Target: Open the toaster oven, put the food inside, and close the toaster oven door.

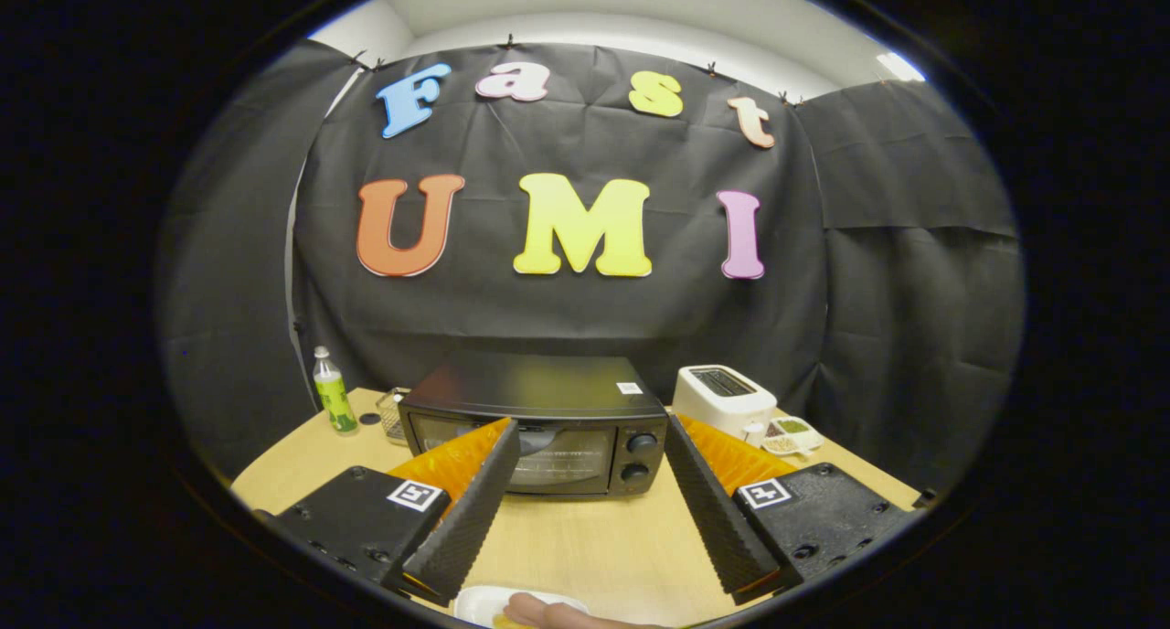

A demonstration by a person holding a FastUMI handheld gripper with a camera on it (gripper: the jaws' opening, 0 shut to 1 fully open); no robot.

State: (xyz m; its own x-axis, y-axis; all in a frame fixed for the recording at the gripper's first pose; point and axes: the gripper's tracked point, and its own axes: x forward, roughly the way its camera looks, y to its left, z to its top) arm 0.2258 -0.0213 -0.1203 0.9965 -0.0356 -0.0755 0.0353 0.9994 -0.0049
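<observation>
The gripper (590,510) holds its two fingers spread wide over a light wooden table (585,542), with nothing between them but bare tabletop. The toaster oven (539,425) stands beyond the fingertips at 12 o'clock from the gap, well apart from them, its glass door shut and facing the gripper; two round knobs (640,457) sit one above the other at the 3 o'clock side of that door. A small white sticker (629,388) lies on the oven's top near its right rear corner, too small to read. The food (548,613), a pale sausage-like piece with something yellowish beside it, rests on a white plate (484,602) at 6 o'clock, close under the gripper, nearer the left finger than the right. From the oven, a clear bottle (333,391) with a green label stands at 9 o'clock, its writing not legible, and a small wire basket (393,415) sits just beside the oven's left wall. At 3 o'clock from the oven stands a white slot toaster (724,398), and just in front of it a small divided dish (790,435) holding green and tan bits. Each finger mount carries a square black-and-white marker tag (417,495), with no readable words on it
</observation>
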